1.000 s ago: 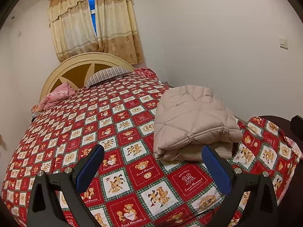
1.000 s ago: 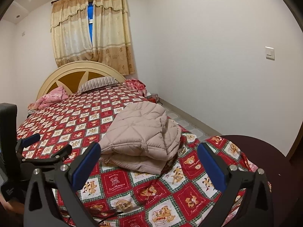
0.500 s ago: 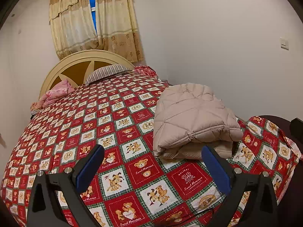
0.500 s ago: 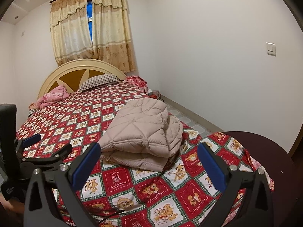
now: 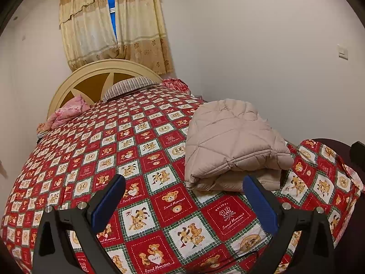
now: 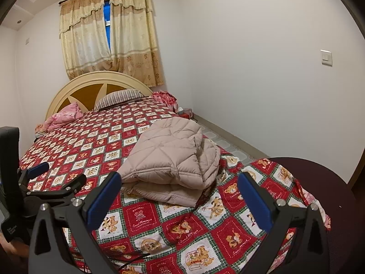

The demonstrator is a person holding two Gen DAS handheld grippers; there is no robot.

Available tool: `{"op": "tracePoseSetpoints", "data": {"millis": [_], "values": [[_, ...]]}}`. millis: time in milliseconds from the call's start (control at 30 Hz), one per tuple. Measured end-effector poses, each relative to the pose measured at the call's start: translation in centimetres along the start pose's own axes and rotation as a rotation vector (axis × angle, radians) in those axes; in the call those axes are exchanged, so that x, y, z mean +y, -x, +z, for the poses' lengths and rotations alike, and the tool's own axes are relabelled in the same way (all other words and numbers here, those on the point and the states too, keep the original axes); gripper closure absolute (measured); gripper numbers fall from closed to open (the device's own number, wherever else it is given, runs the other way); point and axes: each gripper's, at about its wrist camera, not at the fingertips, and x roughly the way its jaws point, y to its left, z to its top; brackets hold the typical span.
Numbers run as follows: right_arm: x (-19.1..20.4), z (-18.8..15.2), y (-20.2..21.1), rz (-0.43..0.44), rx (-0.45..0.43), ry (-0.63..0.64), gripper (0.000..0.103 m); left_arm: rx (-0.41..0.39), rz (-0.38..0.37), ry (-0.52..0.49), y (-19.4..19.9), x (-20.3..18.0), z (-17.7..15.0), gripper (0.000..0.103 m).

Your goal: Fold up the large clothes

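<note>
a folded quilted beige jacket (image 5: 232, 146) lay on the bed (image 5: 114, 150), on the red patchwork bedspread with teddy-bear squares, towards the near right part of the mattress and close to its right edge. it sat as a thick bundle of several layers, the fold edge facing the near side.

the left claw (image 5: 182, 199) was spread wide and held nothing; its blue pads (image 5: 108, 203) hung above the bedspread, near the jacket but apart from it, the right pad just in front of the bundle's near edge. the right claw (image 6: 179, 198) was likewise wide and empty, above the near end of the bed, with the jacket (image 6: 173, 157) lying beyond and between its two fingers, not touched. in the right wrist view the left claw (image 6: 57, 177) showed at the far left, over the bedspread.

at the far end stood a cream and brown headboard (image 6: 95, 89), with a striped pillow (image 6: 118, 96) and a pink bundle of bedding (image 6: 63, 115) against it. beige curtains (image 6: 107, 36) hung behind. a light switch (image 6: 326, 57) sat on the white wall to the right.
</note>
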Motion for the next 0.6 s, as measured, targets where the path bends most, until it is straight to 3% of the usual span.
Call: {"op": "tracePoseSetpoints", "data": {"millis": [600], "values": [[0.11, -0.45, -0.03, -0.001, 0.011, -0.005, 0.000, -0.003, 0.018, -0.002, -0.27, 0.03, -0.43, 0.001]]}}
